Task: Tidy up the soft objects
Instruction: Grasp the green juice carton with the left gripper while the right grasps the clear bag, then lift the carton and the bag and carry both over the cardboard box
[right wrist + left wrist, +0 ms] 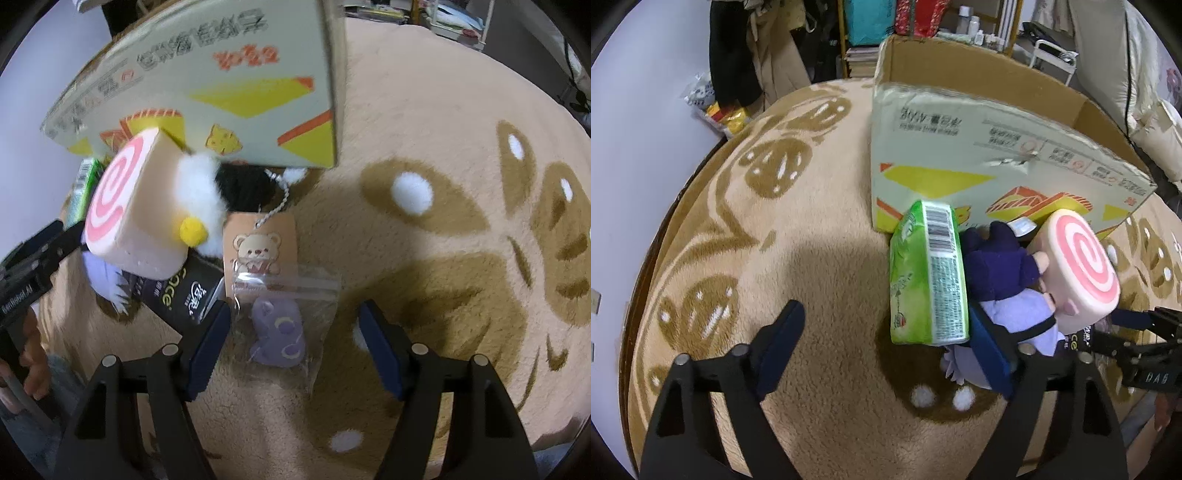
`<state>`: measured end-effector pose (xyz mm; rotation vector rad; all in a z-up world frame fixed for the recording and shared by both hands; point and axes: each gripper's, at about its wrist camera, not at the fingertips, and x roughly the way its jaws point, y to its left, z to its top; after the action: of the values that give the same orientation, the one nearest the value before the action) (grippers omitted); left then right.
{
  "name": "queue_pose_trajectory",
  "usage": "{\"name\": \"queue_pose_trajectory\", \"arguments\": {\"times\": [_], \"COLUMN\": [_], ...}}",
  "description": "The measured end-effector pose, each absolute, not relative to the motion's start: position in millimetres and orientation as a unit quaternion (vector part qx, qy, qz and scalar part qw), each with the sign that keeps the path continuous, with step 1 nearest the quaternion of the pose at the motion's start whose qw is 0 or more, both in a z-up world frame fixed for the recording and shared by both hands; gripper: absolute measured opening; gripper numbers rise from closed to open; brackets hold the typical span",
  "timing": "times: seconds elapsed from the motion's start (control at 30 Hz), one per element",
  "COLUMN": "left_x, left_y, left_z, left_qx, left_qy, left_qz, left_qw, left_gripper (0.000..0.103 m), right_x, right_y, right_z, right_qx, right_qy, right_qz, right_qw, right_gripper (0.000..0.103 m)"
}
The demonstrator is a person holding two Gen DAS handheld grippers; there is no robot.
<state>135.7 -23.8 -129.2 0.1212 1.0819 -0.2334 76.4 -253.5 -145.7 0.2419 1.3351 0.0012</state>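
Bagged purple charm (277,332) | bear card (258,251) | swirl cushion (129,206) against carton (258,92)

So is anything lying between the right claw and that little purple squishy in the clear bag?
Nothing visible. The purple squishy in its clear zip bag lies on the carpet between the right claw's open fingers. The black tissue pack sits just outside one finger.

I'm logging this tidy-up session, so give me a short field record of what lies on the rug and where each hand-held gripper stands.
surface: brown patterned rug
container: cardboard box, open
pile beside box: green packet, purple plush, pink swirl cushion
left hand-held gripper: open, beside the green packet
right hand-held gripper: open, astride bagged purple toy
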Motion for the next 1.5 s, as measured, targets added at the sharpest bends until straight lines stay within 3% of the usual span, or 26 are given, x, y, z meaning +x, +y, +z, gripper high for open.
{"name": "queue_pose_trajectory", "arguments": {"times": [0.13, 0.17, 0.23, 0.3, 0.93, 1.5], "left_x": [136.0, 135.3, 133.7, 132.9, 91.0, 59.0], "left_y": [-26.1, -27.3, -29.7, -30.3, -21.1, -10.2], "left_z": [-136.3, -136.3, -135.8, -136.1, -97.0, -46.6], "left_qx": [0.05, 0.051, 0.049, 0.037, 0.049, 0.043], "left_qy": [0.531, 0.53, 0.529, 0.533, 0.471, 0.371], "left_qz": [-0.121, -0.125, -0.134, -0.148, -0.108, -0.085], "left_qw": [0.837, 0.837, 0.836, 0.832, 0.874, 0.924], "left_gripper": [0.056, 0.053, 0.038, 0.029, 0.026, 0.026], "right_x": [75.9, 74.9, 74.3, 74.9, 58.9, 24.7], "right_y": [-248.1, -247.9, -247.8, -245.3, -240.4, -242.5], "right_z": [-146.1, -145.4, -144.1, -144.3, -105.8, -16.6], "right_qx": [0.103, 0.108, 0.113, 0.109, 0.107, 0.1], "right_qy": [0.617, 0.615, 0.614, 0.615, 0.586, 0.388], "right_qz": [0.0, 0.005, 0.007, 0.007, -0.008, -0.023], "right_qw": [0.78, 0.781, 0.781, 0.781, 0.804, 0.916], "right_gripper": [0.07, 0.06, 0.059, 0.059, 0.051, 0.051]}}
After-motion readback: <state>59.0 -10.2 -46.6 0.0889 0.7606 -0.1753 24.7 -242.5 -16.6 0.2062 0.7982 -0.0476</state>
